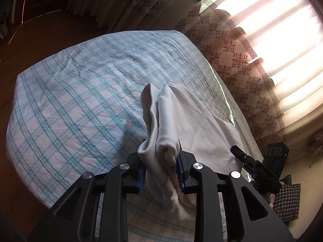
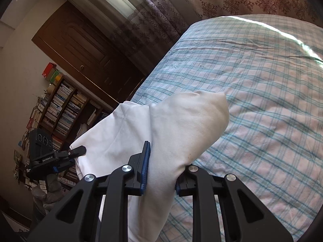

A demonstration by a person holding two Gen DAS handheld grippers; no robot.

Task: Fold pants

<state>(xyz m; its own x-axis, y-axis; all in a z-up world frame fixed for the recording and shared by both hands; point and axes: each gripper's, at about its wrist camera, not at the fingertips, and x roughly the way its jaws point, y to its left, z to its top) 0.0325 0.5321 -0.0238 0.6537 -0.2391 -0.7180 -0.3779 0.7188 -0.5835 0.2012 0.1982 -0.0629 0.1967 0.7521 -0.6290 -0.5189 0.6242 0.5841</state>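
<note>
The white pants point(image 1: 181, 121) hang in the air above the bed point(image 1: 70, 100), stretched between both grippers. The left gripper point(image 1: 161, 161) has its fingers clenched on one bunched end, and the right gripper point(image 2: 161, 171) grasps the other end. I think it is best to keep the cloth tight and level, then lower it flat on the checked sheet.

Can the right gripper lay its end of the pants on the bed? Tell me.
Probably yes: the right gripper, clamped on the white pants, is above the checked bed, with nothing between them.
</note>
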